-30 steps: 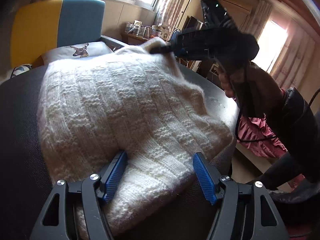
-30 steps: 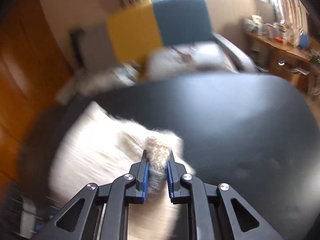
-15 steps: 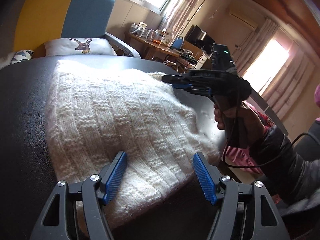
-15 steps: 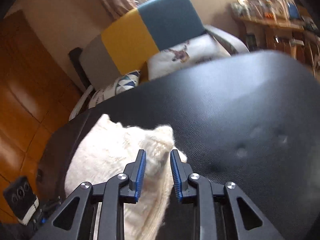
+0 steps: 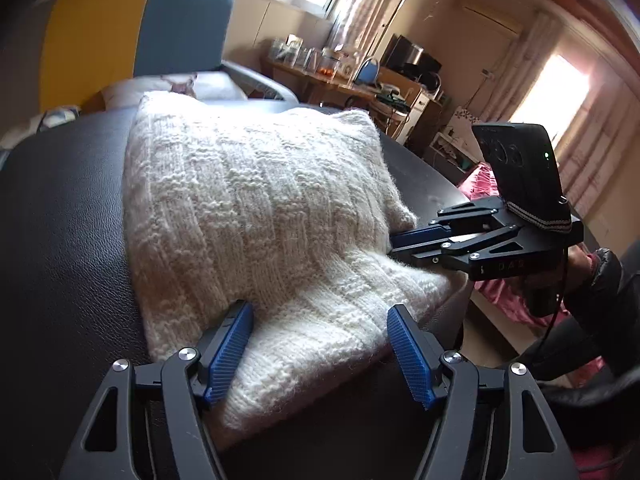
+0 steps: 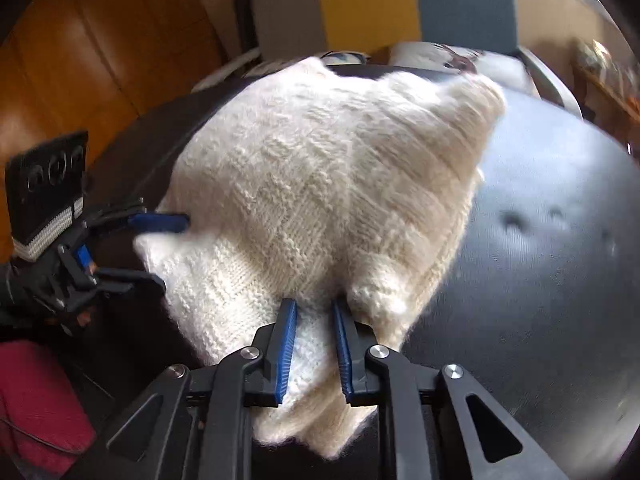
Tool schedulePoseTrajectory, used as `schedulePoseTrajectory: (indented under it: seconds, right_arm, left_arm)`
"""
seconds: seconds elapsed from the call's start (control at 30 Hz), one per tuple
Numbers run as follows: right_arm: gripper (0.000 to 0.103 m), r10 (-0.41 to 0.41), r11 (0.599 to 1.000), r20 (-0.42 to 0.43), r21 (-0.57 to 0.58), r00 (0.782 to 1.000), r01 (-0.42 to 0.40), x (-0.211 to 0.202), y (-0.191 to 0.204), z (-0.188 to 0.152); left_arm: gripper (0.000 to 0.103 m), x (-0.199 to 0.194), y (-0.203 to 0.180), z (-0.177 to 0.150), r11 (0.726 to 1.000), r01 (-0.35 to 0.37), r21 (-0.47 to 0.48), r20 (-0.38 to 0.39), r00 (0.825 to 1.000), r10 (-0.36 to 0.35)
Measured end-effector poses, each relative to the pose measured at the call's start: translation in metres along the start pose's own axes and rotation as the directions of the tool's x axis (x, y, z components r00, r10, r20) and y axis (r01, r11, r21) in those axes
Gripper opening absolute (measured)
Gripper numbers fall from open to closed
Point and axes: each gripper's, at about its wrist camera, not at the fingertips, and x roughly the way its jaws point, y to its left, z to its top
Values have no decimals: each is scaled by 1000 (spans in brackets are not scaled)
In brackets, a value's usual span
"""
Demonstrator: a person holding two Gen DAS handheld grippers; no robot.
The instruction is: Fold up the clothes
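Observation:
A white knitted sweater (image 5: 256, 208) lies folded on the black table (image 5: 60, 240). My left gripper (image 5: 320, 344) stands open at its near edge, the blue pads wide apart with the knit between them. The right wrist view shows the same sweater (image 6: 320, 184) filling the middle, with the left gripper (image 6: 174, 250) at its left side. My right gripper (image 6: 316, 320) has a fold of the sweater's edge between its closing jaws, and the pads press on it. From the left wrist view the right gripper (image 5: 394, 244) meets the sweater's right edge.
A yellow and blue chair (image 5: 140, 32) with a printed cushion (image 5: 180, 84) stands behind the table. A cluttered desk (image 5: 340, 76) lies at the back right. Pink cloth (image 5: 480, 184) and a person's dark sleeve (image 5: 604, 276) are right of the table (image 6: 540, 240). Wooden panelling (image 6: 80, 60) is at left.
My right gripper let go of the sweater's far corner, then came down to its near right edge and closed on a fold there. The left gripper stayed in place, still open.

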Motion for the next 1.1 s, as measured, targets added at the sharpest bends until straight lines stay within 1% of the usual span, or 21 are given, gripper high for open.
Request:
schedulePoseTrajectory:
  seconds: [0.1,0.27,0.33,0.4,0.43,0.47,0.5,0.57,0.6,0.63,0.7,0.77,0.8,0.83,0.87,0.9,0.93,0.97,1.0,1.1]
  right_arm:
    - [17,10,1000,41,29,999,-12,-2,-2,-4]
    - [19,72,989,78,125,994,-81,-14,-13,5]
    - [24,111,977,130,169,985,-132,-27,-19,11]
    - [26,115,965,217,207,969,-161,-42,-29,19]
    - [33,108,959,260,227,960,-169,-49,-35,22]
    - [38,87,954,291,252,953,-164,-53,-44,29]
    - [46,60,948,311,281,949,-152,-56,-52,35]
    - [48,25,933,318,333,948,-136,-52,-71,49]
    - [48,27,921,321,361,947,-148,-48,-80,55]
    - [48,32,907,325,388,945,-164,-43,-89,60]
    - [48,78,880,328,421,942,-219,-31,-102,72]
    - [48,96,873,304,432,948,-227,-17,-110,82]
    - [41,95,881,286,422,953,-214,-12,-110,85]
    - [26,44,909,244,393,969,-140,-8,-105,87]
    - [19,-24,934,197,355,980,-49,-4,-98,89]
    - [18,-94,949,153,311,984,43,-1,-92,91]
    - [18,-156,955,102,270,983,123,8,-89,89]
    - [19,-216,953,49,226,975,199,18,-86,85]
    - [19,-209,951,49,242,977,191,20,-90,81]
    - [30,-167,937,72,323,983,135,15,-106,74]
  left_arm:
    - [70,-1,-3,0,1000,-7,17,-2,1000,7]
    - [70,-21,4,14,997,52,-65,29,998,-51]
    - [70,-30,6,22,996,56,-75,63,997,-51]
    - [70,-38,8,29,995,65,-82,93,994,-57]
    - [71,-41,7,31,995,60,-78,107,993,-51]
    - [71,-43,7,35,996,53,-71,120,992,-44]
    - [72,-42,7,39,997,41,-59,126,991,-33]
    - [73,-37,8,48,999,31,-45,126,992,-25]
    - [74,-34,9,52,999,26,-37,124,992,-22]
    - [74,-28,9,55,999,22,-29,118,993,-19]
    - [74,-18,6,59,1000,17,-10,95,995,-16]
    - [75,-5,1,57,1000,8,19,65,998,-9]
    - [77,0,-1,55,999,-1,34,56,998,0]
    - [78,3,-2,53,999,-3,48,48,999,1]
    - [82,6,-3,51,998,-3,55,40,999,1]
    - [82,9,-4,49,998,-3,60,33,999,1]
    - [82,10,-4,47,998,-2,60,28,1000,0]
    - [82,12,-5,45,998,7,63,25,1000,-9]
    - [82,13,-6,42,998,14,67,21,1000,-16]
    - [82,15,-13,34,996,10,87,16,1000,-11]
